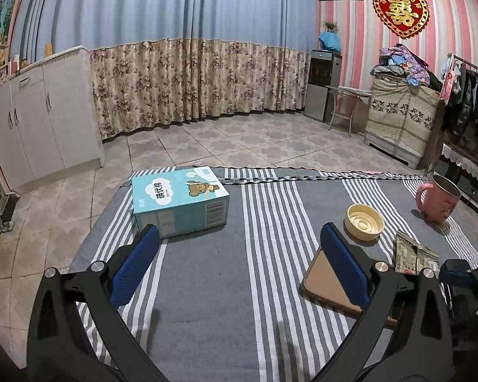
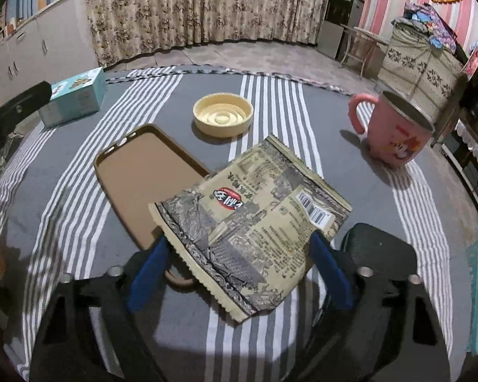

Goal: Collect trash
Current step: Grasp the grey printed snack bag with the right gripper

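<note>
Low in the right wrist view, the right tongs [image 2: 239, 265] straddle the empty snack wrapper [image 2: 255, 219], blue pads apart at its two edges, not yet clamped, while the left tongs [image 1: 239, 265] hang apart over the striped bench [image 1: 207, 286]. The wrapper lies partly over a brown phone case [image 2: 143, 175]; closing low could pinch the case too, or the thin foil may buckle and slip free.

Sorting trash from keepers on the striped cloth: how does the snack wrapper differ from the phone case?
The wrapper is crinkled, printed foil with serrated edges and a barcode; the case is plain brown with a smooth raised rim. The wrapper sits tilted, one corner overlapping the case, which lies flat, open side up. The wrapper lies between the right tool's blue pads; the case lies mostly beyond them. Both are thin, roughly rectangular and side by side on the cloth.
</note>
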### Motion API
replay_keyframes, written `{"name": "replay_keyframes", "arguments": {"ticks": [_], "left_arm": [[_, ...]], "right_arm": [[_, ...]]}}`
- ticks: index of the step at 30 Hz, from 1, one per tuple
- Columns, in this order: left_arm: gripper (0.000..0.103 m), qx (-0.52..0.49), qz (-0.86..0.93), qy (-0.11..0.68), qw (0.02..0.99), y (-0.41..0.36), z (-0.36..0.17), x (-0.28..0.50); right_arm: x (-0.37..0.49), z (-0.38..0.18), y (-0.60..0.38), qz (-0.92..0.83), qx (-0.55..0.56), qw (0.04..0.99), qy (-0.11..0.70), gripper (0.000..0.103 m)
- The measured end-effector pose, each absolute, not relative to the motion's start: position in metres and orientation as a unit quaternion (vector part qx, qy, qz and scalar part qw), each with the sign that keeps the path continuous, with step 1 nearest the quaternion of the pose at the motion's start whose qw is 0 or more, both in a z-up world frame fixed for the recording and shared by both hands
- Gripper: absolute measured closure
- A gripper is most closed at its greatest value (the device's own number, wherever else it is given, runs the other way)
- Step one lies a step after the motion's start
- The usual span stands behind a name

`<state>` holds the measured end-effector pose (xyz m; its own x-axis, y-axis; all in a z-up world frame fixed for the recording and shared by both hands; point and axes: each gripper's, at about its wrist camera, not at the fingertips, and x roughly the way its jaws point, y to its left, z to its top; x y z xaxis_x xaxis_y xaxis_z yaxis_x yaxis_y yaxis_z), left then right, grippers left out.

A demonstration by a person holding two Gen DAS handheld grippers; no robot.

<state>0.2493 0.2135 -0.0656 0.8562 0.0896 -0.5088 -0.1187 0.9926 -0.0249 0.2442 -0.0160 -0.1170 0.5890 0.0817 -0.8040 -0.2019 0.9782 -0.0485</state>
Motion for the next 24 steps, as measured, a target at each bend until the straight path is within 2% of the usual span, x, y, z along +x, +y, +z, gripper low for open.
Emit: {"name": "replay_keyframes", "arguments": {"ticks": [1,6,9,14,16,18,24], "left_arm": [[0.006,-0.027,0.054,0.262,0.963,0.213,-0.066,0.249],[0.006,-0.026,0.055,0.261,0.963,0.212,-0.067,0.247],[0.006,-0.021,0.058,0.264,0.962,0.211,-0.067,0.247],[0.006,-0.026,0.050,0.275,0.960,0.207,-0.065,0.248],[0.006,-0.029,0.040,0.278,0.959,0.201,-0.062,0.249],[0.006,-0.026,0.031,0.280,0.959,0.192,-0.059,0.251],[0.006,-0.033,-0.007,0.291,0.956,0.158,-0.051,0.267]], "right_arm": [[0.245,-0.119,-0.015,0.084,-0.066,0.887,0.449,0.039],[0.242,-0.112,-0.016,0.109,-0.067,0.889,0.439,0.061],[0.242,-0.104,-0.019,0.106,-0.073,0.893,0.430,0.073],[0.243,-0.089,-0.033,0.092,-0.083,0.903,0.410,0.086],[0.246,-0.083,-0.040,0.088,-0.080,0.908,0.402,0.095],[0.248,-0.073,-0.049,0.089,-0.075,0.912,0.393,0.100],[0.248,-0.045,-0.080,0.087,-0.067,0.927,0.359,0.101]]}}
